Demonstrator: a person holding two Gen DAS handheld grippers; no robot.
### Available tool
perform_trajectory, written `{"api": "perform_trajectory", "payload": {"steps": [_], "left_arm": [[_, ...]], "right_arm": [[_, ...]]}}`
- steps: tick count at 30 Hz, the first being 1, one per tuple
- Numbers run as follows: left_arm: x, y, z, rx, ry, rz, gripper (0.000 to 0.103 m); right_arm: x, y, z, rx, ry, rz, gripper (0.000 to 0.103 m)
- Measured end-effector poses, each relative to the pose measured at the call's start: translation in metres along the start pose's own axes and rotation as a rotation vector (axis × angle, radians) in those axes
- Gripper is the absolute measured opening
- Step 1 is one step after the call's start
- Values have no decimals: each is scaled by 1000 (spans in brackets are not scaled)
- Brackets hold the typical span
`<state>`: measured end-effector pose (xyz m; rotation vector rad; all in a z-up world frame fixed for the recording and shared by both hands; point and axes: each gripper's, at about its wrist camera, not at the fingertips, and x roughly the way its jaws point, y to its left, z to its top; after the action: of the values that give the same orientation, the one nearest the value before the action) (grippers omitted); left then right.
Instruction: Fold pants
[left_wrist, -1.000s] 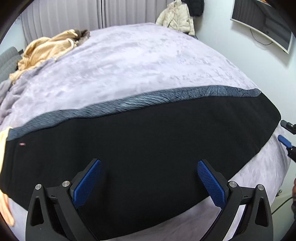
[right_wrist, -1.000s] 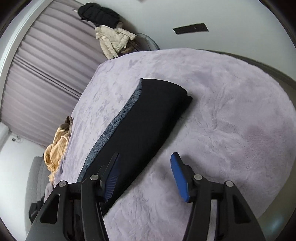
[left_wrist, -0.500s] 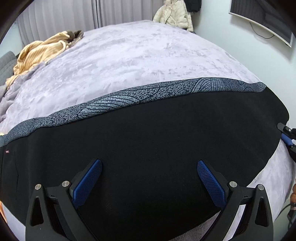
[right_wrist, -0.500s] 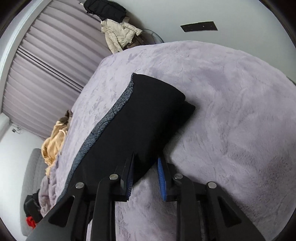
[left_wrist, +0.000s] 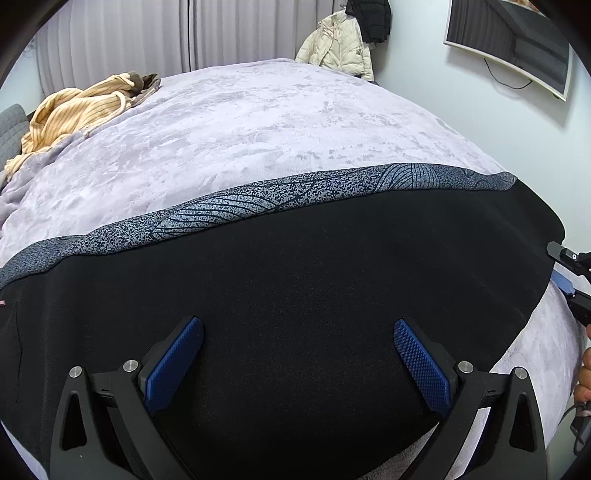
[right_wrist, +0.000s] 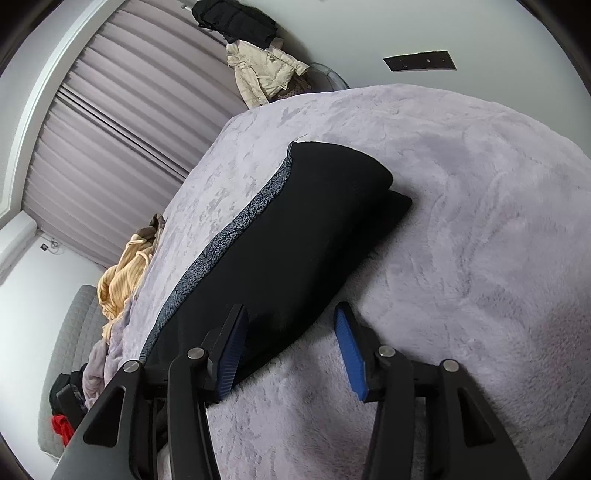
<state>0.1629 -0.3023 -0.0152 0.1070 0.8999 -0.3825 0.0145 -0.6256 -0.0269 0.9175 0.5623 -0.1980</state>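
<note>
The black pants lie lengthwise across the lavender plush bed, already doubled leg over leg, their grey patterned side stripe along the far edge. The left tongs hover wide open over the middle, gripping nothing. The right tongs are opening astride the near edge by the hem end, pads clear of the cloth, likely placed for the next fold.
</note>
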Motion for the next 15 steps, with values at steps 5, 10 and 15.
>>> {"api": "perform_trajectory", "payload": {"steps": [5,10,15], "left_arm": [[-1,2,-4,-7,-21,-26,103],[-2,12,-4,-34,-28,-90,103],[1,4,-7,-2,-38,-39,103]], "right_arm": [[-3,-1,-6,-24,-28,9,53],[-4,-2,-10,-30,-47,25,53],[-5,-5,-11,-27,-52,39,53]]}}
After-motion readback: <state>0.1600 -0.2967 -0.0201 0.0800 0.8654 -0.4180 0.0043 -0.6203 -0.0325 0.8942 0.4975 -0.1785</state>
